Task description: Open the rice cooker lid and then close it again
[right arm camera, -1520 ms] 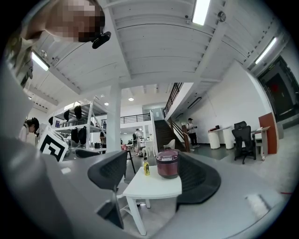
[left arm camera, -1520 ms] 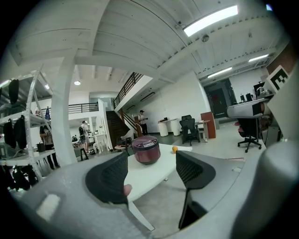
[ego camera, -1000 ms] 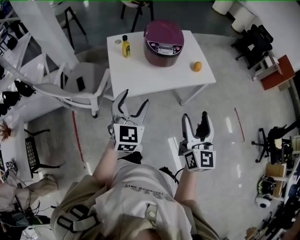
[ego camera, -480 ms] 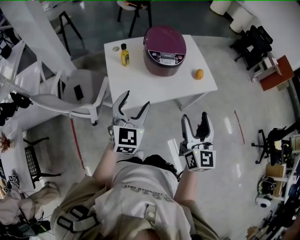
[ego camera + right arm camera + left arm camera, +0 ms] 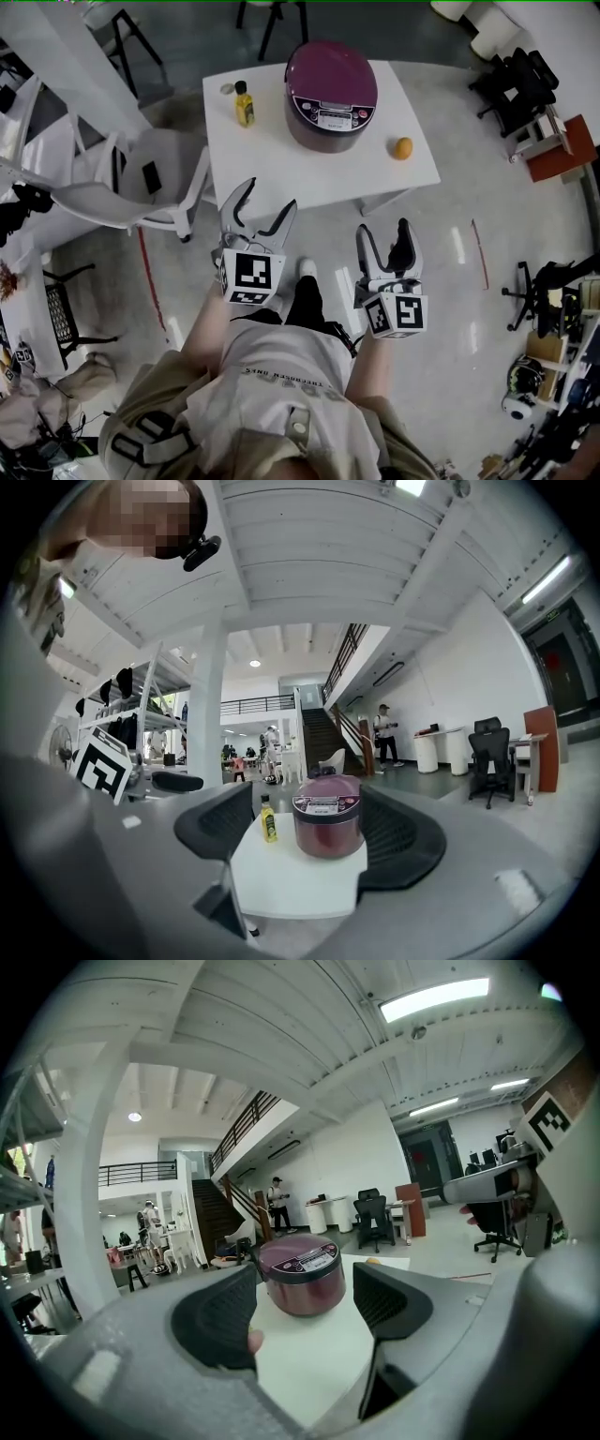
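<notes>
Chair (image 5: pixel 141 178) is sitting off to the left of the left gripper (image 5: pixel 268 195), beside the table (image 5: pixel 281 159). Left gripper's fingers are standing apart, gripping nothing; in the head view the tips are overlapping the table's near edge, touching nothing. Bottle (image 5: pixel 244 103) is standing ahead of the left fingers, a little to their left, toward the table's far side. Cooker (image 5: pixel 330 80), lid down, is sitting ahead of both pairs of fingers, well apart from them, and showing in the gap of each pair in the gripper views. Right gripper (image 5: pixel 382 228) is hanging over the floor just short of the table, fingers spread, empty. Orange (image 5: pixel 402 147) is lying ahead of the right fingers, right of the cooker.
</notes>
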A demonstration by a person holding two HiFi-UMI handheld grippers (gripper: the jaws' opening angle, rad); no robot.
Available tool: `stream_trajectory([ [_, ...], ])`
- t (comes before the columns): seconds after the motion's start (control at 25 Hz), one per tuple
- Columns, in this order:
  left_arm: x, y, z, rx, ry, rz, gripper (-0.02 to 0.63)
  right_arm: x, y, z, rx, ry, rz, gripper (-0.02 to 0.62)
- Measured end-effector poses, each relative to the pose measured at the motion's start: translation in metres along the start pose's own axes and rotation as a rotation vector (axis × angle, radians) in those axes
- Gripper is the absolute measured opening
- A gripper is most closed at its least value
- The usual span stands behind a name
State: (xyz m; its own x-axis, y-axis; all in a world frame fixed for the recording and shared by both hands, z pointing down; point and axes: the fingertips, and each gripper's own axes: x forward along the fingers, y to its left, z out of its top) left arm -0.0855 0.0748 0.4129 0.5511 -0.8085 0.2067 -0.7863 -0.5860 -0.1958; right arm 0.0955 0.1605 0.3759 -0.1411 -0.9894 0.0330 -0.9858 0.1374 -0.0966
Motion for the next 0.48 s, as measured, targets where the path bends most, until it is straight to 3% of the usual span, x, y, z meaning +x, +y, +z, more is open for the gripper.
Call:
stream_trajectory([
  [0.48, 0.074, 0.021, 0.029, 0.010, 0.004, 0.141, 0.334, 0.095, -0.058, 0.010, -0.019, 0.034, 0.139, 0.333],
])
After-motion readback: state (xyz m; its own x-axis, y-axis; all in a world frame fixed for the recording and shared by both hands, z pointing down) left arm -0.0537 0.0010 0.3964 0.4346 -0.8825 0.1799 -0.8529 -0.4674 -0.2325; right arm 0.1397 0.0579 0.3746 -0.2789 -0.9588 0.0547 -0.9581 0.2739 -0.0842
